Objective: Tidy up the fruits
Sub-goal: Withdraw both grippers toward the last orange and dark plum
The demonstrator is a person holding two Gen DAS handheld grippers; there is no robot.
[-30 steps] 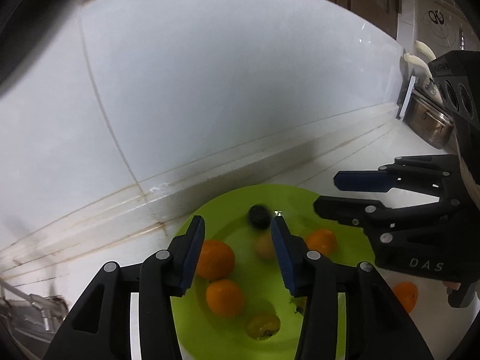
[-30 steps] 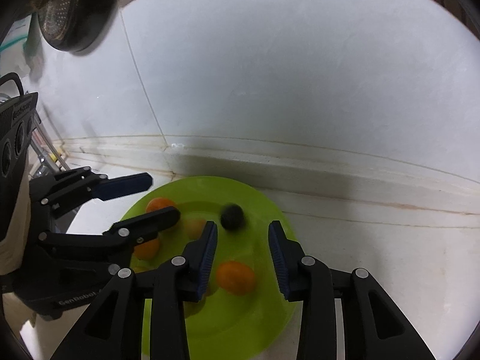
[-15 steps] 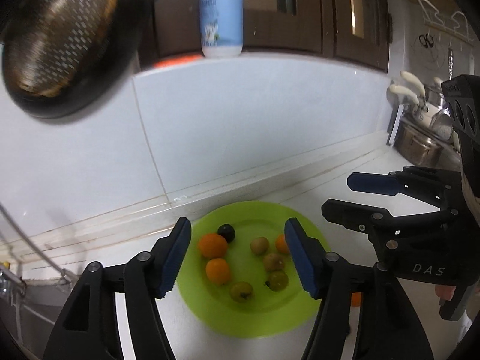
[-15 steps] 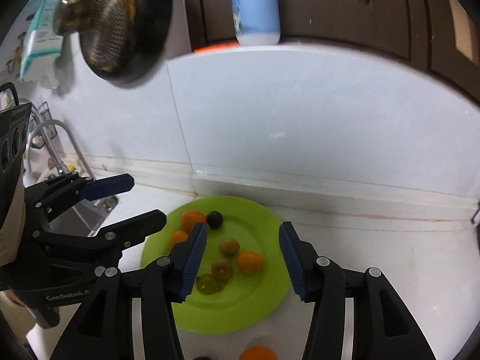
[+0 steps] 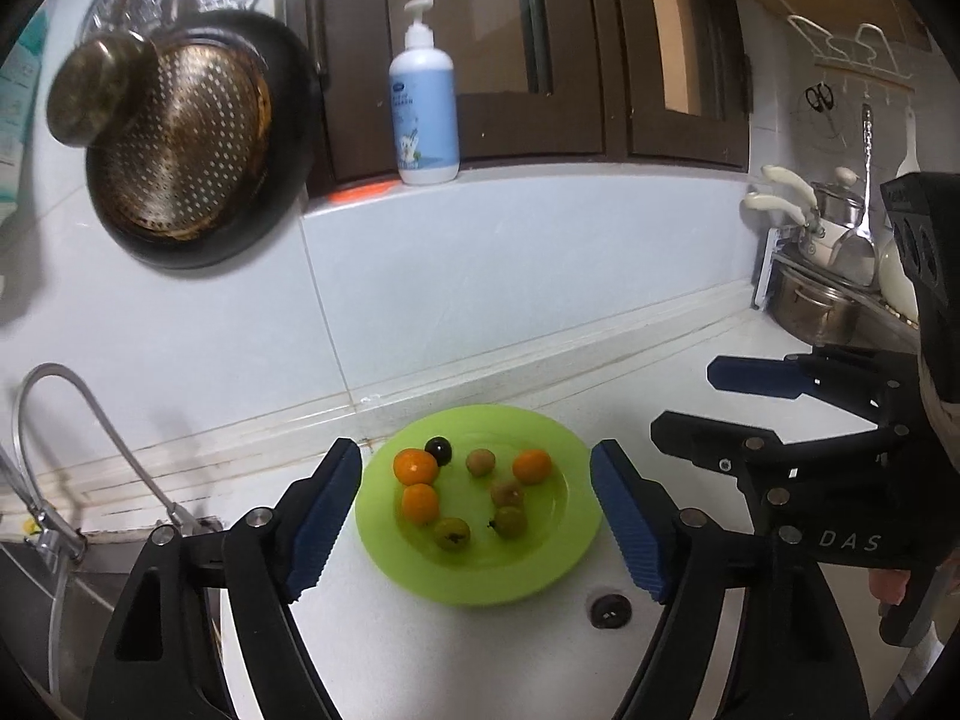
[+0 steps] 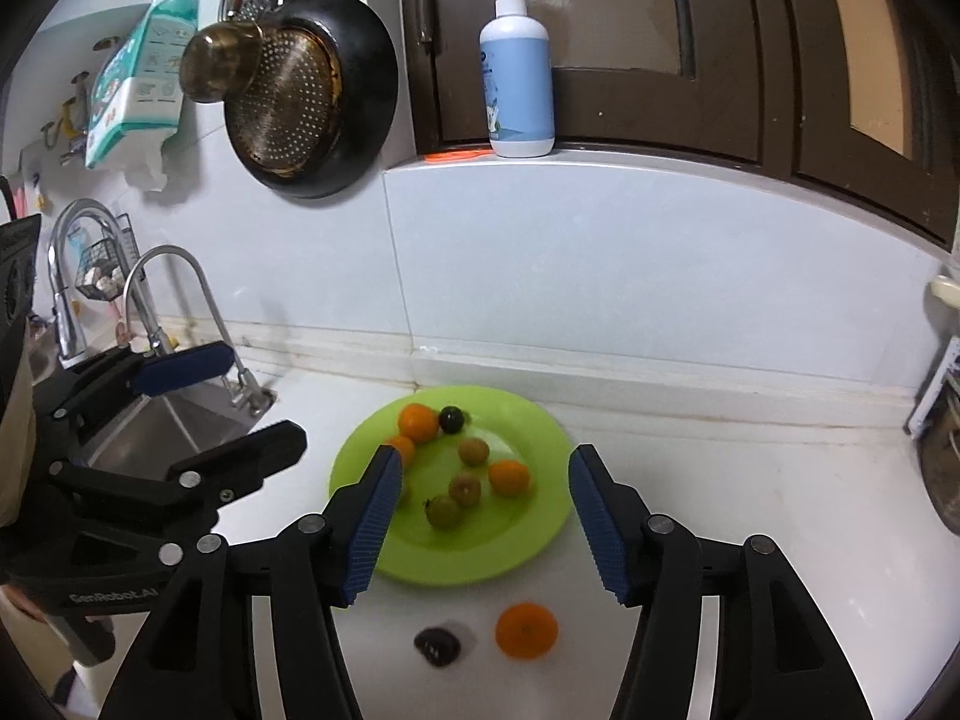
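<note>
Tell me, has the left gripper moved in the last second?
Yes. The left gripper has pulled up and back from the green plate, which now looks smaller, and the soap bottle above has come into view.

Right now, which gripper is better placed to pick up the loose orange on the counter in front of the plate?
Right, probably. The loose orange lies on the counter just short of the green plate, almost centred under the open right gripper. The left gripper, also open, does not have it in view.
</note>
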